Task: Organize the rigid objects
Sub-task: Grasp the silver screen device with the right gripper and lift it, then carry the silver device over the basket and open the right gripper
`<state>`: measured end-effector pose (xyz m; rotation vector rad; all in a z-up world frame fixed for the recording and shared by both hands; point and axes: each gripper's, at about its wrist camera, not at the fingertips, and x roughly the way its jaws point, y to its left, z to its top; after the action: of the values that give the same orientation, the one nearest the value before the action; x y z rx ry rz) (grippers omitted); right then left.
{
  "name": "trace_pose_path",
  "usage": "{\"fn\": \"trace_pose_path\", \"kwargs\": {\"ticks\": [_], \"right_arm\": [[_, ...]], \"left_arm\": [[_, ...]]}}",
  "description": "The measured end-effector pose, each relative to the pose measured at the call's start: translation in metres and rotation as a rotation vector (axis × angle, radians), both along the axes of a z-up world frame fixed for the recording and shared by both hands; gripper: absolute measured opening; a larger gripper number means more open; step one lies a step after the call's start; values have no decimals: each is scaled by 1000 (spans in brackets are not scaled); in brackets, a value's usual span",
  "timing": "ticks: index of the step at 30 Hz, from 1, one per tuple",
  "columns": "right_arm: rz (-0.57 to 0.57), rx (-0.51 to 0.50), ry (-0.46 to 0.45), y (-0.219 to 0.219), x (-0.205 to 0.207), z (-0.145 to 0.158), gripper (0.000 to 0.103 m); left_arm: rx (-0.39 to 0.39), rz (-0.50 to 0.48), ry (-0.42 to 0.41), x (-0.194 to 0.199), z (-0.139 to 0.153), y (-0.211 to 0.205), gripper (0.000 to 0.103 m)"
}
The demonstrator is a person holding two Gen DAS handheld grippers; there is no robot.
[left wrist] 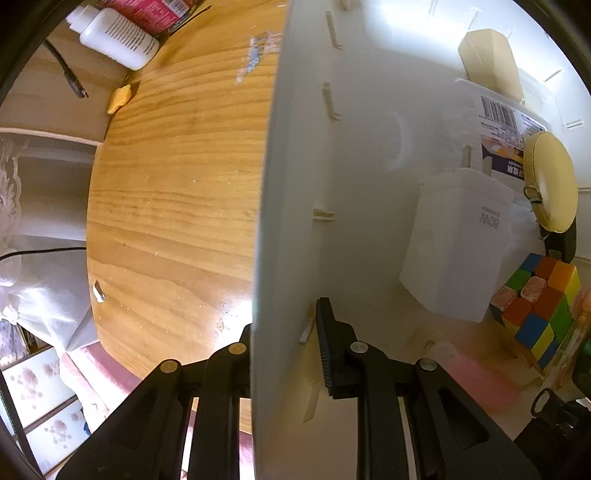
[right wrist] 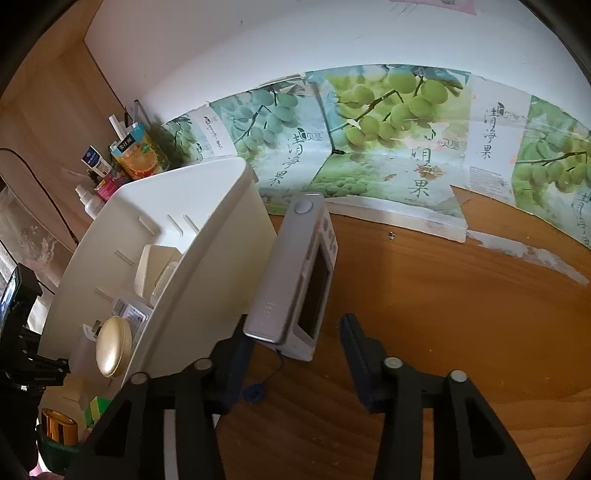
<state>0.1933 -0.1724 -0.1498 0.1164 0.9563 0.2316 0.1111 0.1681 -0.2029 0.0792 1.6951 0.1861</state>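
One wooden table (right wrist: pixel 461 314) meets a grape-print backdrop (right wrist: pixel 369 122); white bin (right wrist: pixel 207 258) stands left.

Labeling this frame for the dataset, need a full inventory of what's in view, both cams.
bin: 1, white, on table, wall held by left gripper
charger: 1, white, inside bin
puzzle cube: 1, multicolour, inside bin
round tin: 1, cream, inside bin
soap-like block: 1, cream, far end of bin
barcoded pack: 1, white, inside bin under tin
pink item: 1, blurred, bin near end
camera: 1, silver, on edge against bin's outside
bottle: 1, white, table's far corner
juice pouch: 1, orange, far corner
grape poster: 1, green, on wall
table: 1, wood
left gripper: black, astride bin wall
right gripper: black, open around camera
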Motion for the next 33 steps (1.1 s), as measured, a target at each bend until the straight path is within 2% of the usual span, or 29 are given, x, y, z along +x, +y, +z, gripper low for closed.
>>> {"fn": "trace_pose_path", "kwargs": {"ticks": [2, 4, 9, 10, 14, 17, 22, 27, 33], "right_arm": [[0, 6, -3, 0, 1, -2, 43], [12, 9, -21, 2, 1, -1, 30], [-2, 8, -36, 0, -1, 4, 26], [-5, 13, -39, -1, -2, 5, 26], [-18, 25, -63, -7, -9, 15, 25], [-27, 45, -93, -10, -17, 26, 25], [-24, 36, -141, -9, -33, 49, 24], [35, -2, -196, -3, -54, 76, 24], [76, -26, -258, 8, -80, 115, 24]], "left_arm": [[2, 5, 1, 0, 0, 3, 25], [4, 10, -3, 0, 1, 7, 25], [1, 31, -20, -3, 6, 16, 26], [3, 37, -24, -3, 7, 18, 28], [16, 55, -68, -10, 19, 26, 50], [16, 70, -102, -17, 28, 33, 56], [5, 117, -188, -38, 45, 46, 59], [-12, 151, -299, -58, 62, 54, 62], [-55, 274, -450, -66, 82, 58, 62]]}}
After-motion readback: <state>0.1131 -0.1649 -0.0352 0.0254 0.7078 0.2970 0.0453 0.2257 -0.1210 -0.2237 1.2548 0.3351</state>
